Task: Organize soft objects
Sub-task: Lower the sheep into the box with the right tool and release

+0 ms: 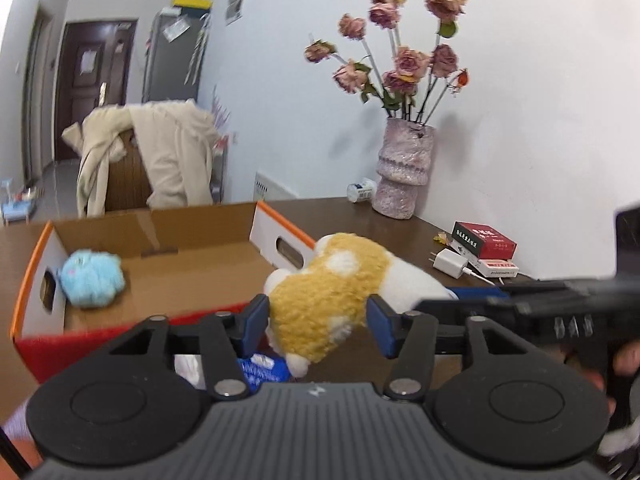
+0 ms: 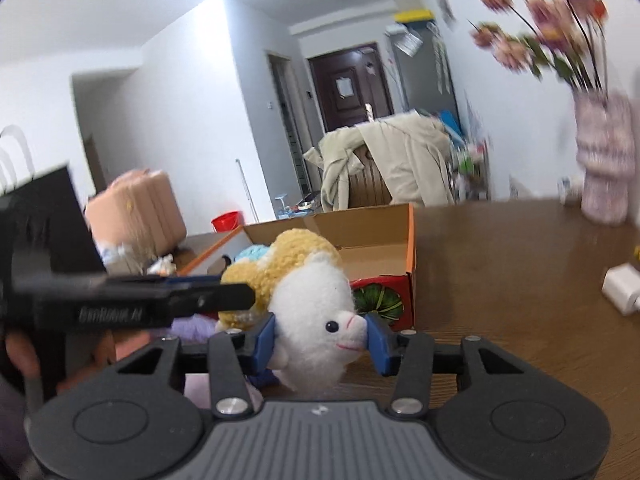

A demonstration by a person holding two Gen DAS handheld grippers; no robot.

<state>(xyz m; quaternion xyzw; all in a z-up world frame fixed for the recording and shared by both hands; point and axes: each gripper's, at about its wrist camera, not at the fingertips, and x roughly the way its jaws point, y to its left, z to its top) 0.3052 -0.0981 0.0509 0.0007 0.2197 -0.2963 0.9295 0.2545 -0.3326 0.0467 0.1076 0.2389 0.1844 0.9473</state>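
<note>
A yellow-and-white plush toy (image 1: 320, 296) hangs just above the brown table (image 2: 500, 260), in front of an open cardboard box (image 1: 160, 224) with an orange rim. My left gripper (image 1: 318, 320) has its blue pads against the sides of the toy's yellow body. My right gripper (image 2: 320, 336) is shut on the plush toy (image 2: 320, 320) at its white head, with the snout against the right pad. Each gripper shows side-on in the other's view: the right gripper (image 1: 520, 308) and the left gripper (image 2: 200, 300). A light blue plush (image 1: 92, 278) lies inside the box at the left.
A pink vase of dried roses (image 1: 404, 168) stands by the wall, with a small white bottle (image 1: 360, 190) beside it. A red carton (image 1: 484, 240) and a white charger (image 1: 450, 264) lie to the right. A chair draped with a beige coat (image 1: 160, 160) stands behind the box.
</note>
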